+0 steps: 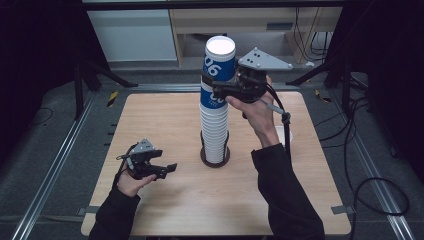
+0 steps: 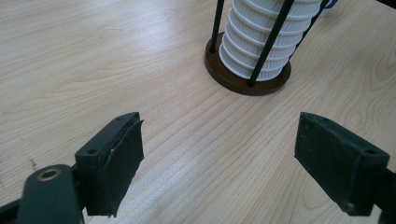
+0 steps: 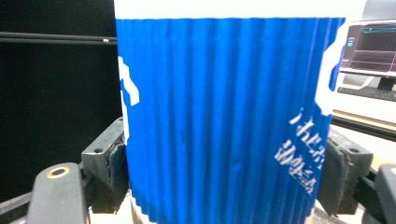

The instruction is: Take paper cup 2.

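Note:
A tall stack of white ribbed paper cups (image 1: 215, 135) stands in a holder with a dark round base (image 1: 215, 161) and thin black rods, near the middle of the wooden table (image 1: 165, 120). At the stack's top is a blue cup (image 1: 218, 75) with white print. My right gripper (image 1: 212, 89) is shut on its sides; in the right gripper view both pads press the blue cup (image 3: 219, 116). My left gripper (image 1: 167, 170) rests low at the table's front left, open, with nothing between its fingers. The left gripper view shows the base (image 2: 247, 83) and the lowest cups (image 2: 261, 42) ahead.
A small white object (image 1: 283, 133) lies on the table behind the right forearm. A cable (image 1: 286, 125) hangs from the right gripper. Metal rails run along both sides of the table. A monitor (image 3: 373, 46) stands in the background of the right gripper view.

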Demonstrator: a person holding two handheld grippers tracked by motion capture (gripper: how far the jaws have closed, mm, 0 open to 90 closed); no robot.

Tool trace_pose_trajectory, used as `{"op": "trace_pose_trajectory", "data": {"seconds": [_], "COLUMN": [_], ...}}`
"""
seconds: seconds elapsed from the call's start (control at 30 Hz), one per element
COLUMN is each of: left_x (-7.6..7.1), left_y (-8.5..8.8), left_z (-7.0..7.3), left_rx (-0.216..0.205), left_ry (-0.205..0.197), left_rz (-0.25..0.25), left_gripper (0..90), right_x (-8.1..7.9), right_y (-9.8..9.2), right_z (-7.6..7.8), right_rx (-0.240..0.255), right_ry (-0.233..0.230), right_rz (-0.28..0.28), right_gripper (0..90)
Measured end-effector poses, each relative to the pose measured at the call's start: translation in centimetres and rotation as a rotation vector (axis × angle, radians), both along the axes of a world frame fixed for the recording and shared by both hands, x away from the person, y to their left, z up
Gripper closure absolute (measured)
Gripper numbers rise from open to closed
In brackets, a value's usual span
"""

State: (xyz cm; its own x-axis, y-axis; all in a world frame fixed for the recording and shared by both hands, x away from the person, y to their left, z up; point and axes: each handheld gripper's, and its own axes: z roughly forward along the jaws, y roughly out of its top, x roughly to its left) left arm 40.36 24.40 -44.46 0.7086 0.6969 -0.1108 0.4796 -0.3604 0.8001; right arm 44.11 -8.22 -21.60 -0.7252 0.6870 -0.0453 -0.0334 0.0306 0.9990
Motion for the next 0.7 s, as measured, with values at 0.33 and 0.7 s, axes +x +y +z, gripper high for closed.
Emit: {"op": "trace_pose_trajectory", "data": {"seconds": [0.33,0.7], "left_x": [0.0,-0.1], "left_y": [0.2,0.1], "left_z": [0.3,0.3], "left_rx": [-0.003,-0.001], "left_ry": [-0.007,-0.007], "left_rz": [0.002,-0.003], "left_gripper": [14.9,14.9], "right_x": [-1.6,-3.7], "right_y": [-3.1,-8.3], "right_z": [-0.2,-3.2], "right_rx": [-0.043,-0.068], "right_ry": [-0.030,0.015], "right_rz": [-0.054,-0.102], "right_gripper": [20.2,20.2]}}
